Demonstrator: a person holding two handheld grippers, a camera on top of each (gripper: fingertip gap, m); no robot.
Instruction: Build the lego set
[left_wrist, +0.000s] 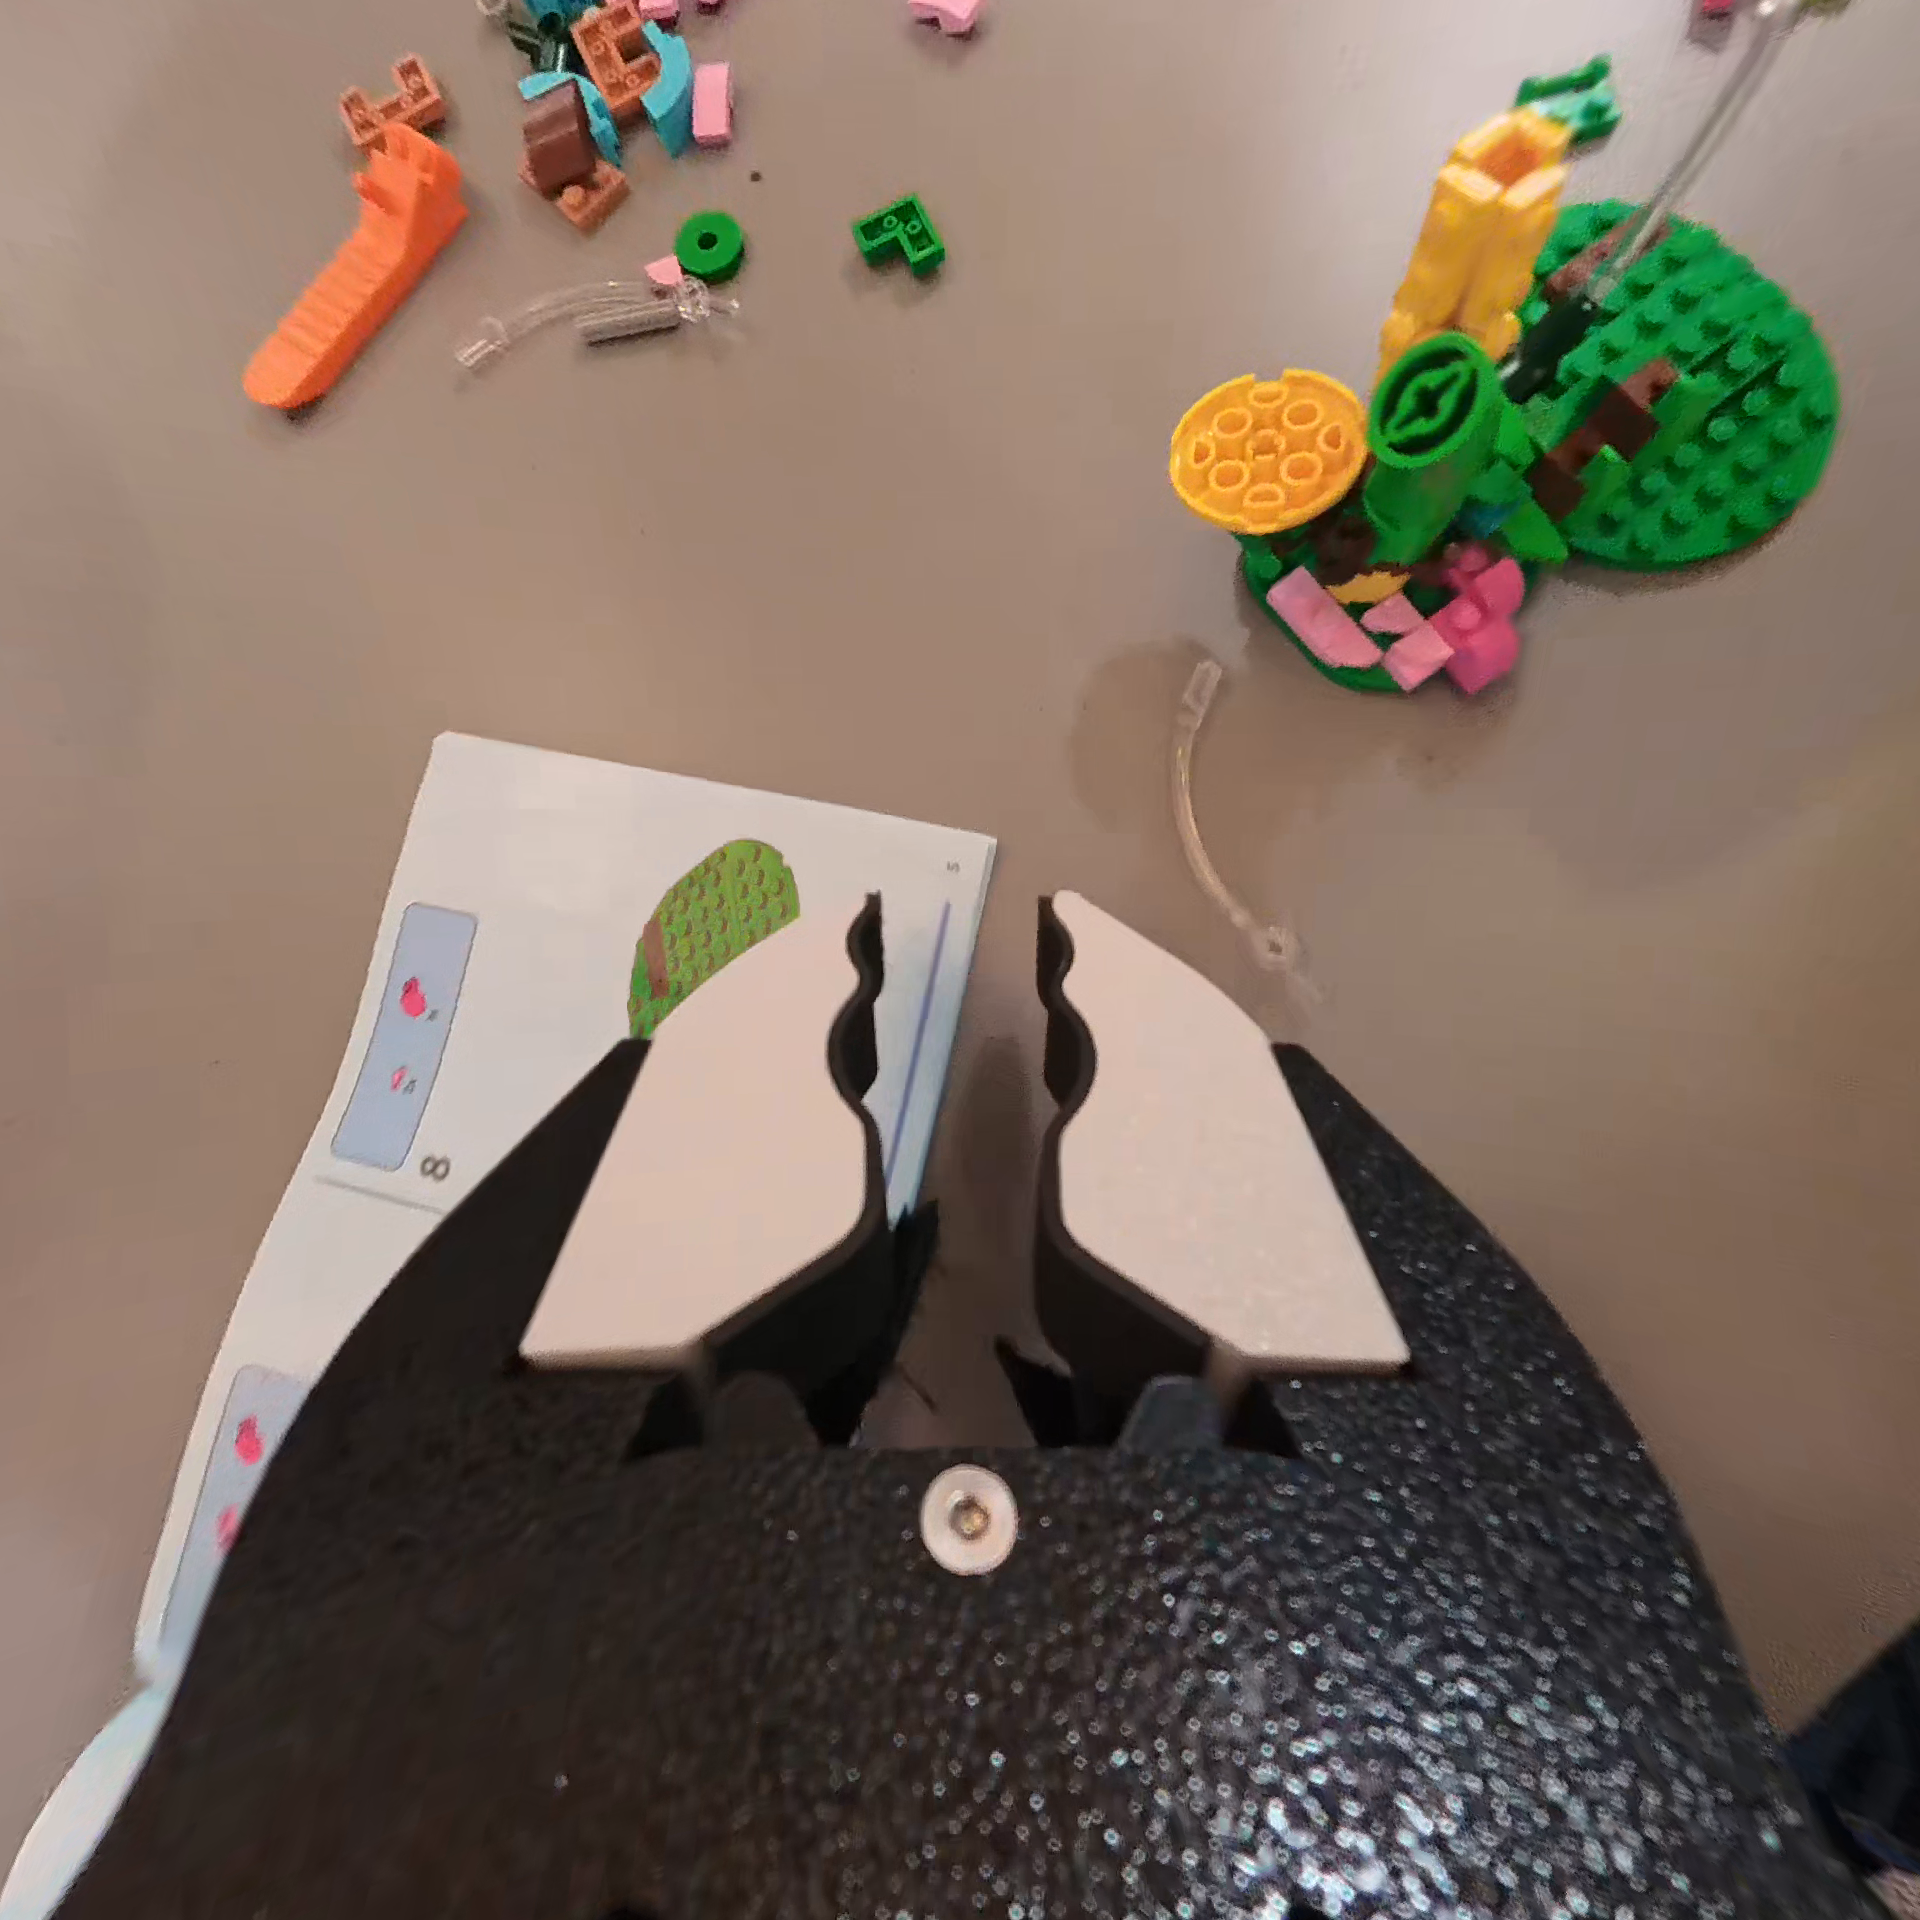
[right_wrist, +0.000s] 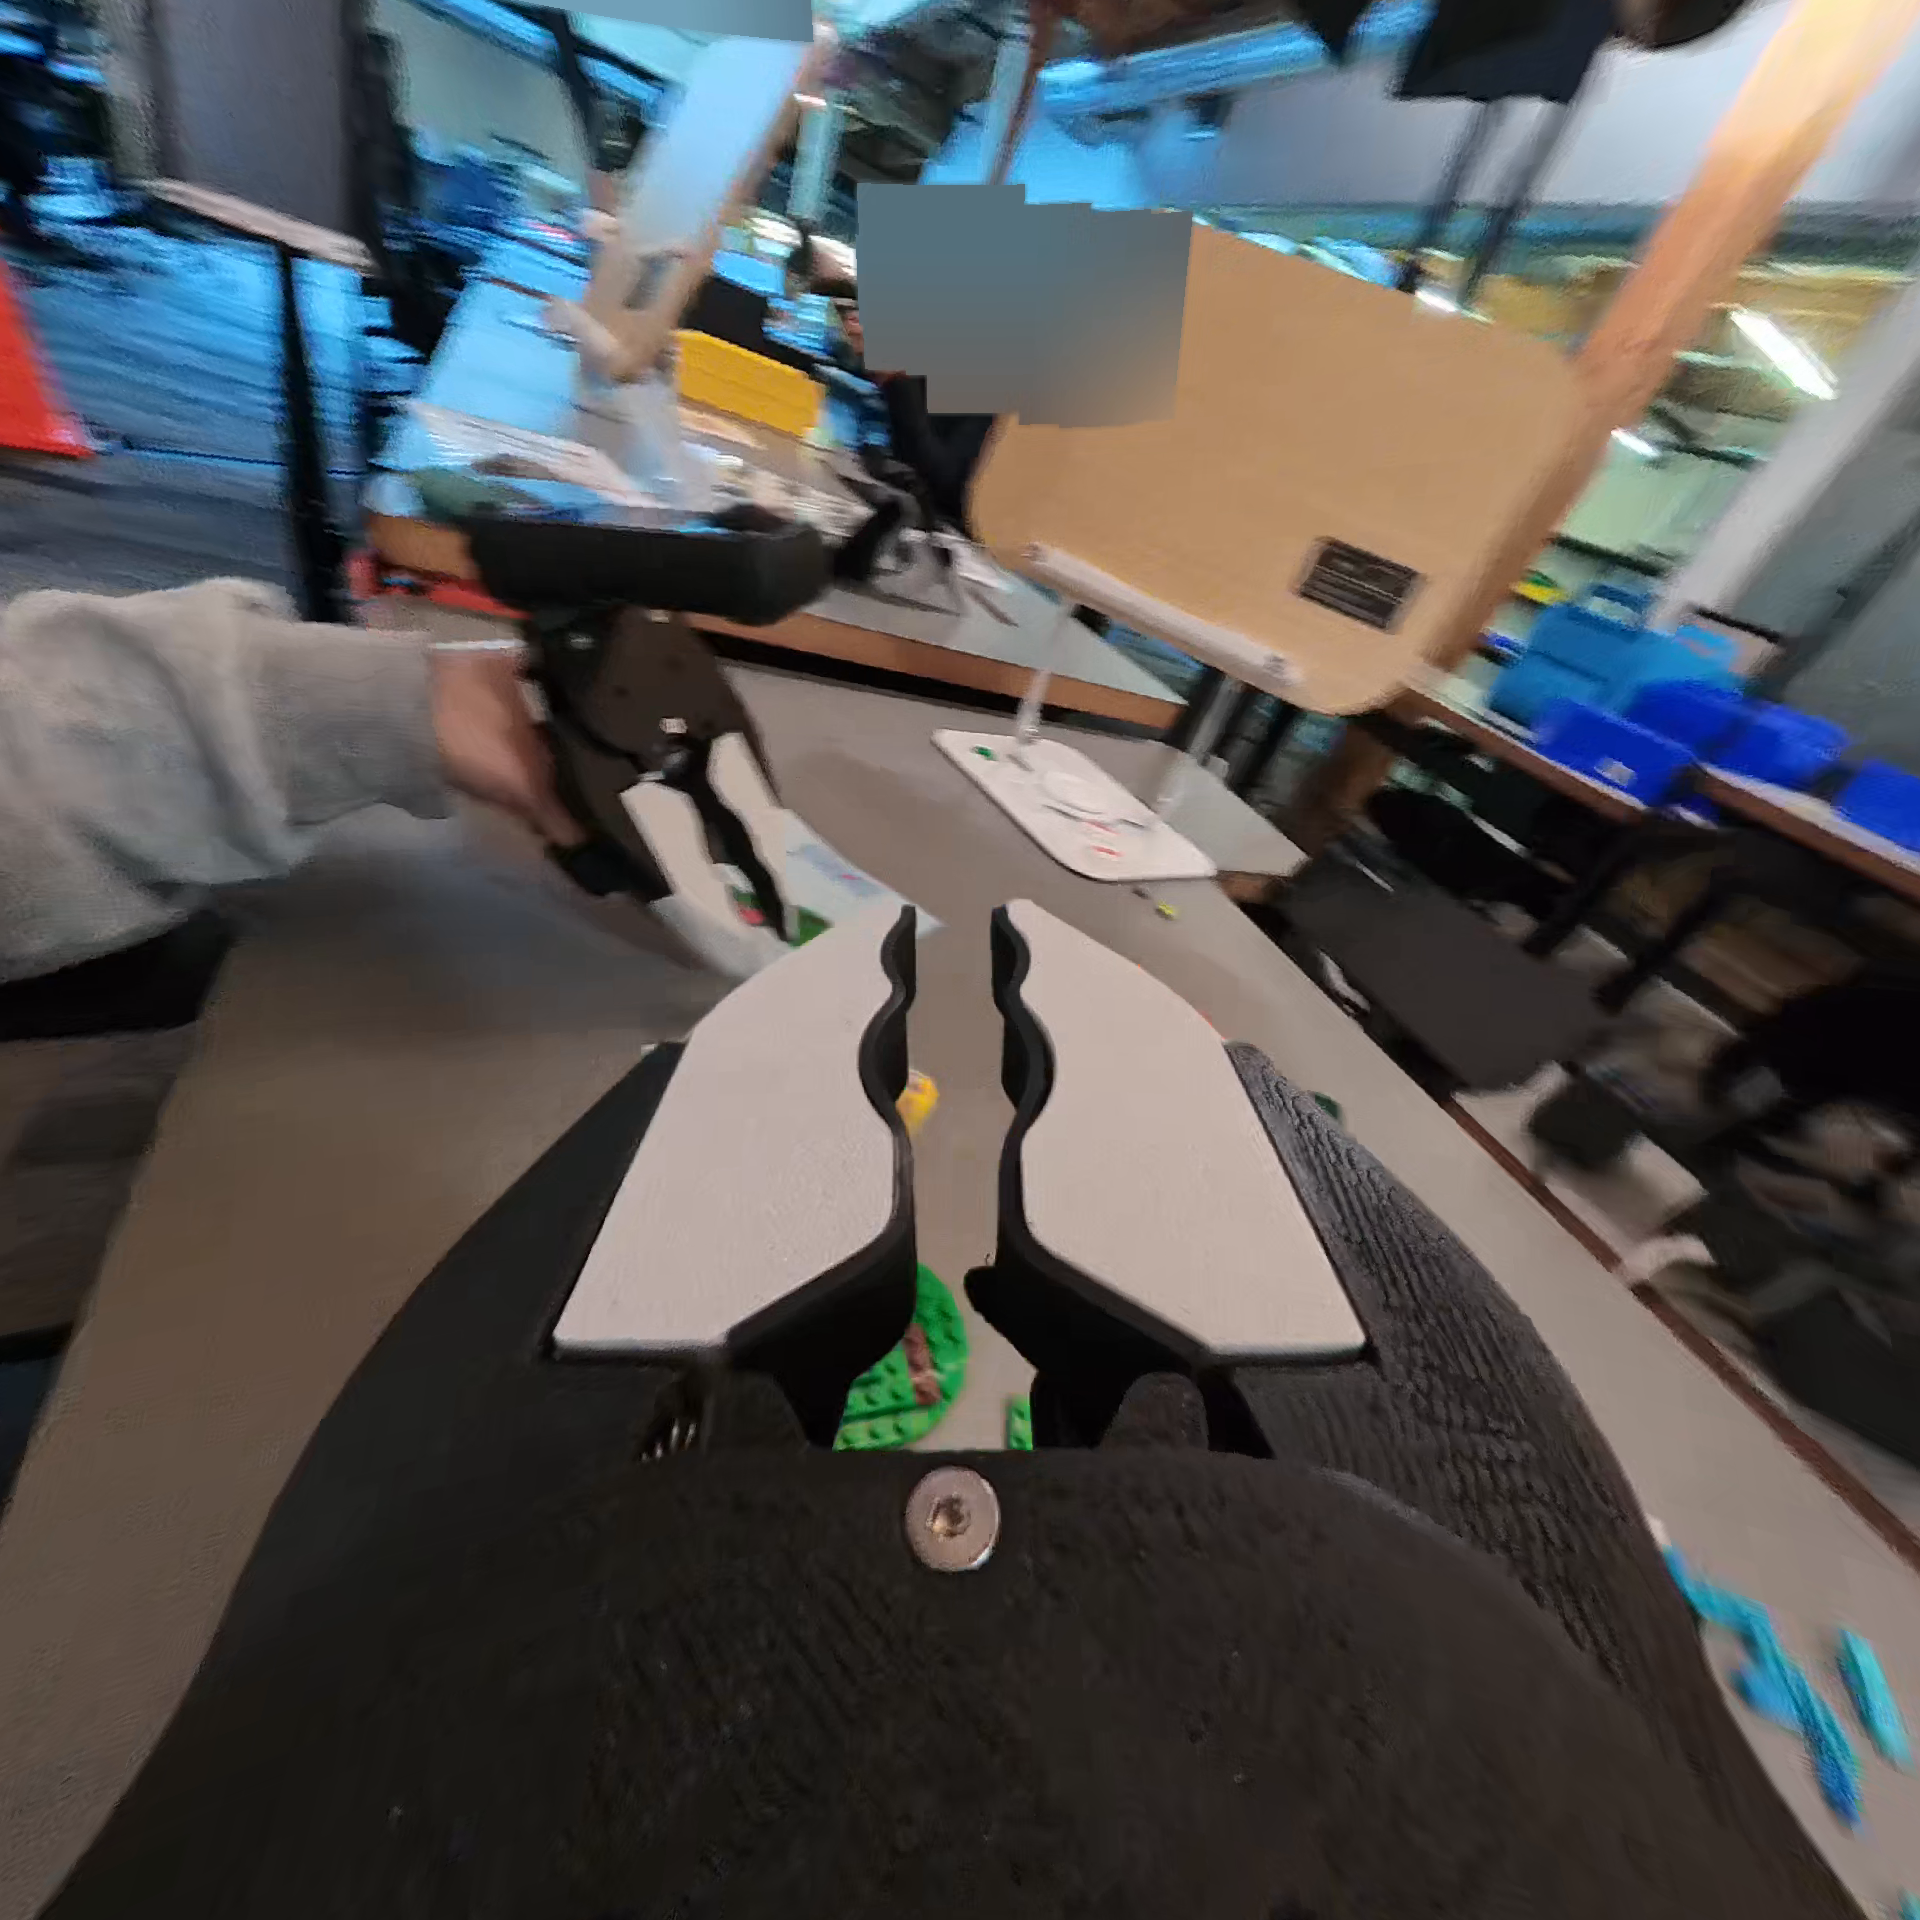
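Left gripper (left_wrist: 958, 914) jaws apart and bare above instruction booklet (left_wrist: 582, 935) edge, clear curved piece (left_wrist: 1210, 831) just right, brick model (left_wrist: 1475, 436) beyond, right gripper (right_wrist: 953, 925) parted, bare, over grey table (right_wrist: 343, 1091).

Workshop or lab environment. Indicators: long grey work surface (right_wrist: 1039, 790) in rows, stacked blue storage bins (right_wrist: 1662, 696), a yellow bin (right_wrist: 743, 390), black metal frames (right_wrist: 301, 416), overhead strip lighting (right_wrist: 1782, 353).
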